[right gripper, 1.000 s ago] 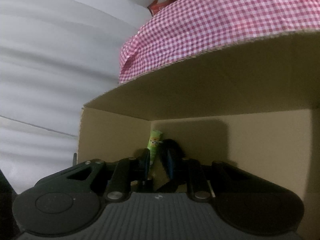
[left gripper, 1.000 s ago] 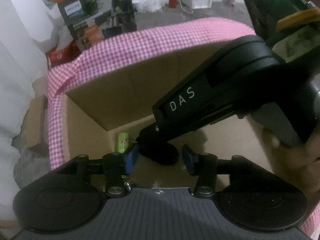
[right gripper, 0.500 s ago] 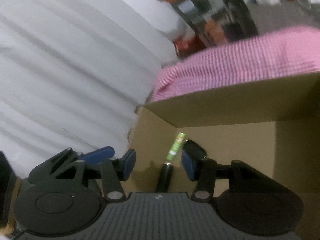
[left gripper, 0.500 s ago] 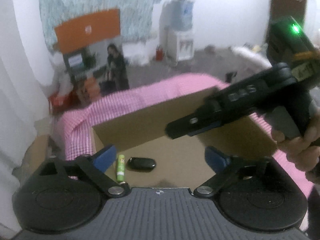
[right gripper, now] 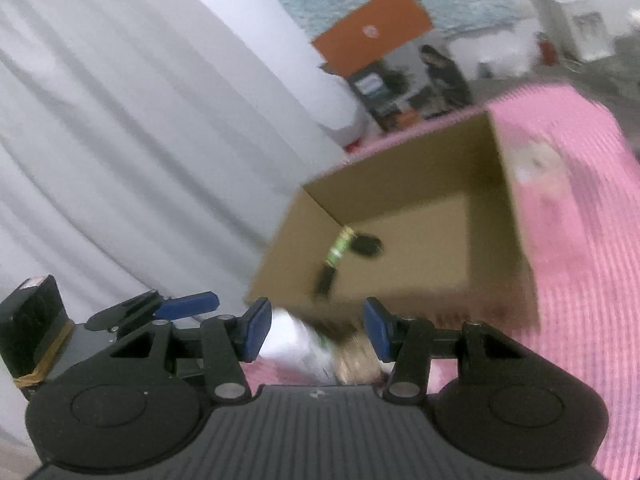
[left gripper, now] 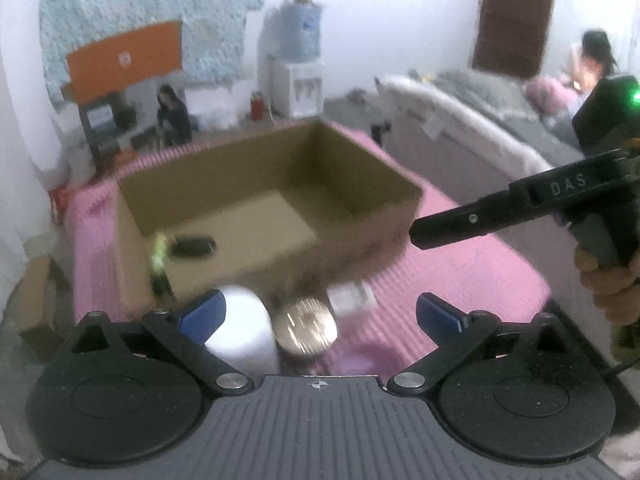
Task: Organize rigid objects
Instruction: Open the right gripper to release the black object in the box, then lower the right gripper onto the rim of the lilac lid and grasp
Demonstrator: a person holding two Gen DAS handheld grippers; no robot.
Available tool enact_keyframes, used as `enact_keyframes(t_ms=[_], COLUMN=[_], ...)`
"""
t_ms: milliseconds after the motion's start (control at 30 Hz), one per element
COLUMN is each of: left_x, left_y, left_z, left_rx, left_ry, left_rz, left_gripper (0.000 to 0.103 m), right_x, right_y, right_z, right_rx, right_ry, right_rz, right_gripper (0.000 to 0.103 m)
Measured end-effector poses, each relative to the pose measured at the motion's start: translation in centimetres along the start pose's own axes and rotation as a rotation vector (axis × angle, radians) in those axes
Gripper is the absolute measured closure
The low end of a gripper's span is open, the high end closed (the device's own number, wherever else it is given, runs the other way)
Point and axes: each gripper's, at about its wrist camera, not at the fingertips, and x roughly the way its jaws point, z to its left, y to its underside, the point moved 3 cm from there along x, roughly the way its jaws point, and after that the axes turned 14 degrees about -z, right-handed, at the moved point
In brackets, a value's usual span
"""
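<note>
An open cardboard box (left gripper: pixel 224 176) stands on a pink checked cloth (left gripper: pixel 460 272). Inside it lie a green tube (left gripper: pixel 158 252), a black oval object (left gripper: pixel 194 246) and a small dark stick (right gripper: pixel 324 280). In front of the box are a white rounded object (left gripper: pixel 244 332), a round gold tin (left gripper: pixel 306 332) and a small white box (left gripper: pixel 352 298). My left gripper (left gripper: pixel 320 314) is open and empty, above these. My right gripper (right gripper: pixel 316 334) is open and empty; it also shows in the left wrist view (left gripper: pixel 520 208), right of the box.
White curtains (right gripper: pixel 120 140) hang left of the table. A grey bed (left gripper: pixel 480 120), a water dispenser (left gripper: pixel 296 64) and stacked boxes (left gripper: pixel 120 80) stand behind. A small carton (left gripper: pixel 36 304) sits low at the left.
Both grippers have pulled up and back out of the box. The left gripper opened wide and let go of the black oval object; the right opened and left the dark stick inside.
</note>
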Motion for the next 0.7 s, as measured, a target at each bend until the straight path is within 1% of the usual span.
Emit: enact_keyframes(t_ms=[100, 200, 267, 333, 433, 467, 533, 600, 633, 700], left_x=[1.3, 2.3, 3.1, 4.0, 5.4, 5.7, 6.2, 6.6, 6.8, 6.8], left_y=[2.6, 4.7, 5.8, 6.7, 7.5, 7.8, 8.3, 8.5, 8.6, 8.7], left_z=[-1.4, -3.2, -4.1, -4.6, -5.2, -5.5, -6.0, -6.1, -6.1, -6.2], left_rx=[0.023, 0.077, 0.123, 0.148, 0.178, 0.191, 0.212, 0.23, 0.231, 0.225], left_ry=[0.016, 0.003, -0.012, -0.007, -0.003, -0.004, -0.017, -0.028, -0.028, -0.022], left_rz=[0.06, 0.088, 0.105, 0.116, 0.143, 0.148, 0.163, 0.175, 0.181, 0.185], left_gripper=[0.001, 0.001, 0.002, 0.004, 0.007, 0.008, 0.01, 0.016, 0.019, 0.024], right_x=[-0.4, 0.1, 0.4, 1.2, 2.5, 1.8, 2.6, 3.3, 3.6, 4.2], right_y=[3.3, 6.0, 7.4, 8.2, 9.2, 9.9, 10.4, 10.5, 10.6, 10.8], right_z=[-1.1, -2.1, -2.7, -2.8, -2.8, -2.7, -2.7, -2.7, -2.8, -3.1], right_rx=[0.025, 0.021, 0.008, -0.019, -0.092, -0.11, -0.145, -0.177, -0.19, -0.213], right_ry=[0.054, 0.111, 0.146, 0.174, 0.217, 0.22, 0.228, 0.233, 0.236, 0.236], right_rz=[0.028, 0.059, 0.081, 0.1, 0.137, 0.146, 0.17, 0.189, 0.199, 0.218], right_gripper=[0.05, 0.05, 0.053, 0.055, 0.058, 0.06, 0.063, 0.071, 0.072, 0.08])
